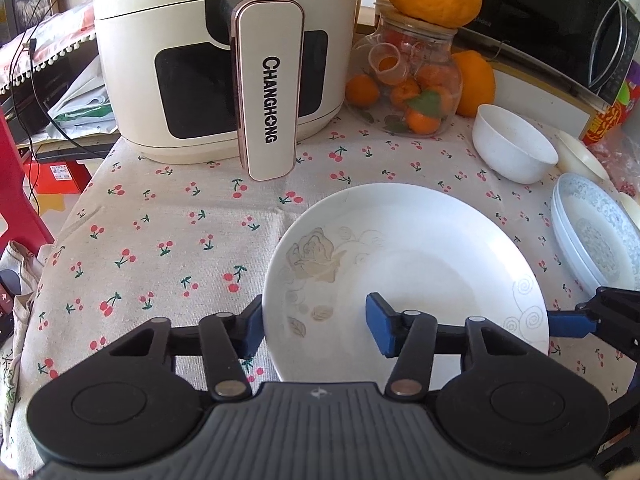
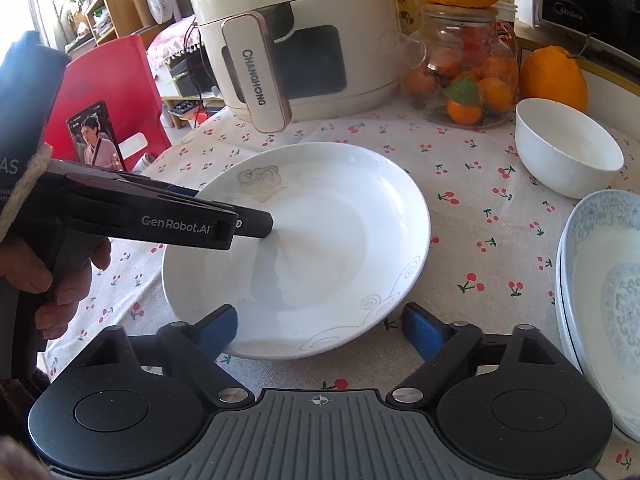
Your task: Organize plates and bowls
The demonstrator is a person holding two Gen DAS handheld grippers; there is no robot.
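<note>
The left gripper (image 1: 316, 326) straddles the near-left rim of the white plate (image 1: 408, 256), one blue pad outside the rim and the other over the plate's well; the pads look apart from the porcelain, so I read the jaws as part-open around the rim and not yet pinching it. The right gripper (image 2: 320, 330) sits at the plate's near edge with its jaws wide, one blue pad at the rim and the other just past it on the cloth, holding nothing. Two claws at one rim suggests the plate is about to be lifted, probably toward the patterned plates (image 2: 600, 300) stacked to the plate's right. The plate is smooth, glossy and shallow, with a faint rose print and grey swirls, so thin rim and slick glaze may slip between soft pads. It lies flat on a woven cherry-print tablecloth (image 1: 160, 220). Beyond the plate on its right stands a matte white bowl (image 1: 512, 144), round and deep; behind the plate are a cream air fryer (image 1: 224, 60) and a glass jar of oranges (image 1: 412, 80).
</note>
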